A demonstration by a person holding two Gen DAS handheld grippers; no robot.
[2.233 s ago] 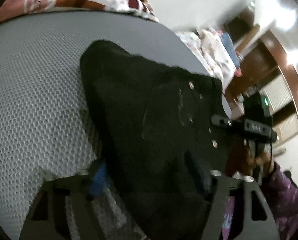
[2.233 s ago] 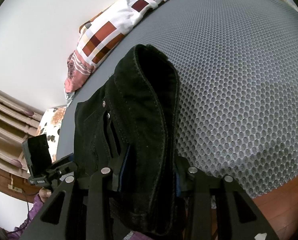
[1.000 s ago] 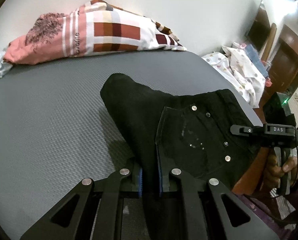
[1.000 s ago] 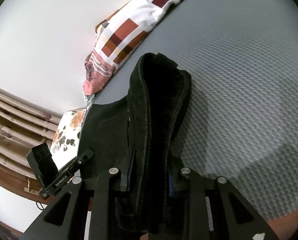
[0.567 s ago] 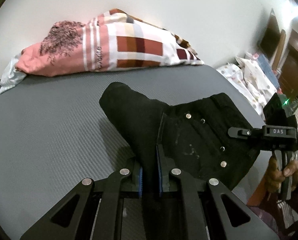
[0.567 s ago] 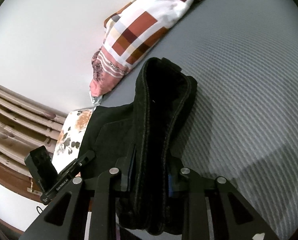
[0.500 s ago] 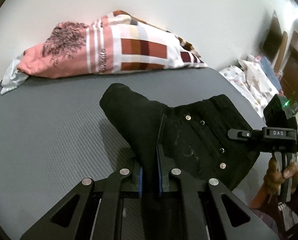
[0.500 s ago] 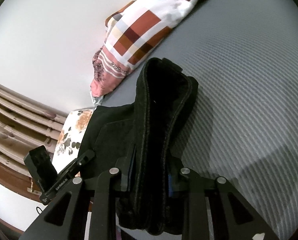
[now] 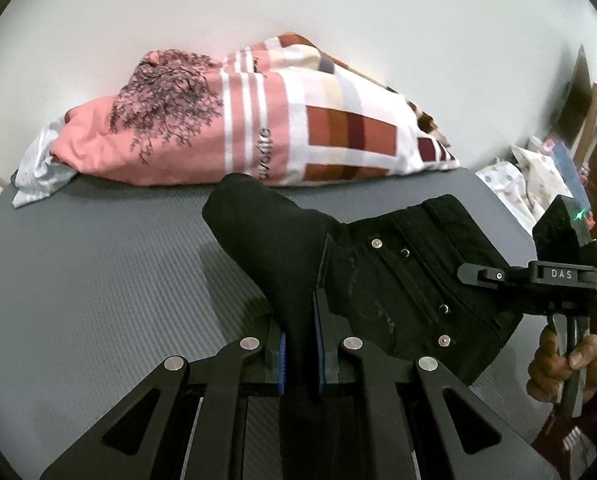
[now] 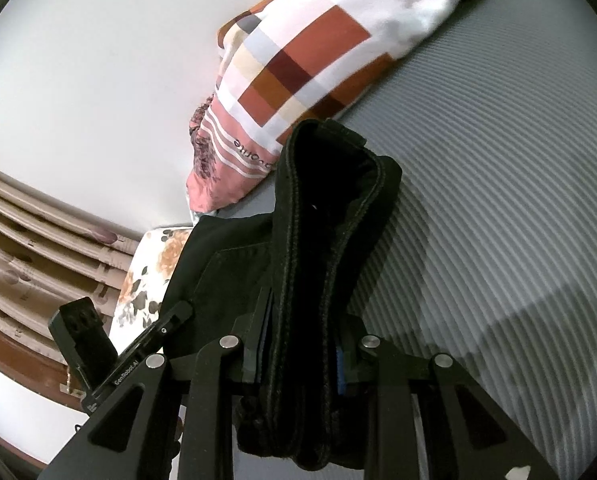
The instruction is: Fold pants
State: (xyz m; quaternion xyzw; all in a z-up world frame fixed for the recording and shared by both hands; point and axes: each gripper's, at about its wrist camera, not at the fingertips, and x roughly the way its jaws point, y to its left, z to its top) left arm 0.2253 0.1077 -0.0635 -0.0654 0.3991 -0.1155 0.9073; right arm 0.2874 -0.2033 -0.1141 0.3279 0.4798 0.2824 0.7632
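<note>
While both sets of jaws are clamped on the black pants [image 9: 382, 276], the left gripper [image 9: 300, 354] pinching thin cloth and the right gripper [image 10: 304, 354] a thick bunch, the pants hang bundled over the grey bed [image 9: 98, 280]; laying flat and folding remain, I judge.

Left tool [image 9: 300, 344] pinches black pants [image 9: 398, 280] above grey mattress [image 9: 98, 280] — right tool [image 9: 538, 280] grips their far edge.
</note>
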